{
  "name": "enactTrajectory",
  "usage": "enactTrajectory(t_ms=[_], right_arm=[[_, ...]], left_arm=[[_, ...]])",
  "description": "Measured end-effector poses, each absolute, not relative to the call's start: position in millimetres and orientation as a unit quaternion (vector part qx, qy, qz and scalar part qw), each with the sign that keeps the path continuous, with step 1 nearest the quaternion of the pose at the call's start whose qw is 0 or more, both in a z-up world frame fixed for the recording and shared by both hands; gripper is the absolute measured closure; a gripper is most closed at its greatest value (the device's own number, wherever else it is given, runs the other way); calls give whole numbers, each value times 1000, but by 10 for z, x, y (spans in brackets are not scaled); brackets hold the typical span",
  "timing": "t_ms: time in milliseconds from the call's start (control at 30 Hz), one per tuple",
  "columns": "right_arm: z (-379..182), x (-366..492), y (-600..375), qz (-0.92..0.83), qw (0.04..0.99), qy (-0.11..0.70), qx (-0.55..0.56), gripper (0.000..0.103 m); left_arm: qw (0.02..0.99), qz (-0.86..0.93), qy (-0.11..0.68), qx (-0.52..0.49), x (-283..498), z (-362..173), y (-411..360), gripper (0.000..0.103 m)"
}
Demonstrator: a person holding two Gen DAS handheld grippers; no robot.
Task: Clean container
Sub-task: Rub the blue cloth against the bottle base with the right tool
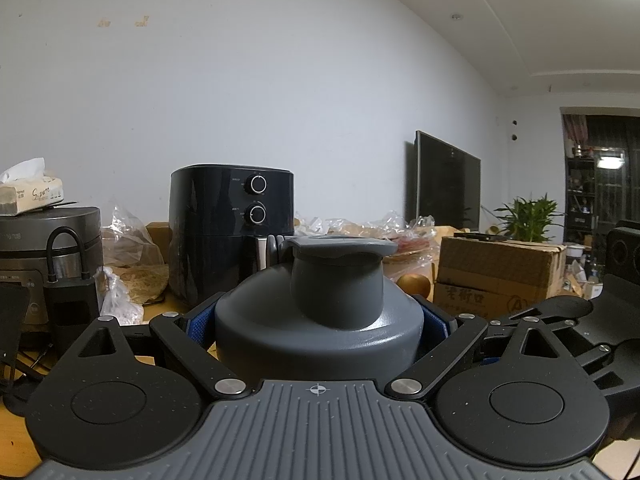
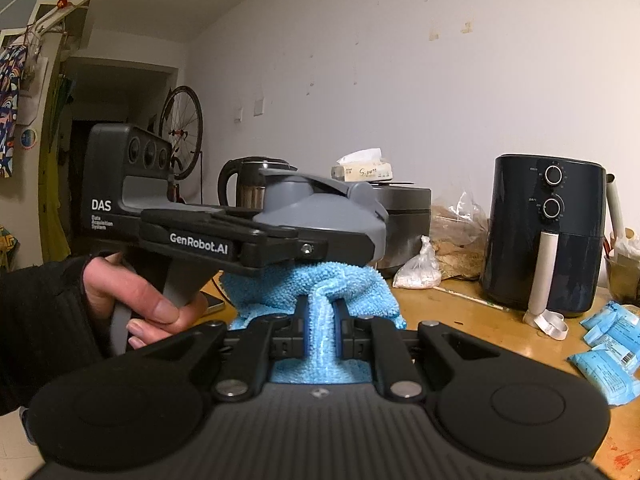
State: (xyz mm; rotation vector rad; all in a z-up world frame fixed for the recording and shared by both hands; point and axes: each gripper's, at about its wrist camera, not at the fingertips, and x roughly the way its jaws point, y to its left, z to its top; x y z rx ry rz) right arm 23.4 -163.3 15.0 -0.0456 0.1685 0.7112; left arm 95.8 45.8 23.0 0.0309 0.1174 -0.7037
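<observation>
Grey container (image 1: 320,312) is clamped between the left gripper (image 1: 318,320) jaws above a wooden table (image 2: 460,312), while a blue cloth (image 2: 320,292) is pinched beneath it by the right gripper (image 2: 320,320).

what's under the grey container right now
A blue cloth bunches up right beneath the grey container, pinched in the right gripper. The left gripper clamps the container's sides. Its underside and the cloth's contact with it are hidden.
</observation>
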Motion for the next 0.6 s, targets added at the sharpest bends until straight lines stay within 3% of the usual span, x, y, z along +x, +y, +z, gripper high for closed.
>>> enactTrajectory(t_ms=[600], right_arm=[[81,176,-1701,342,936,80,-19,98]], left_arm=[[938,-342,59,15,943,235,446,8]])
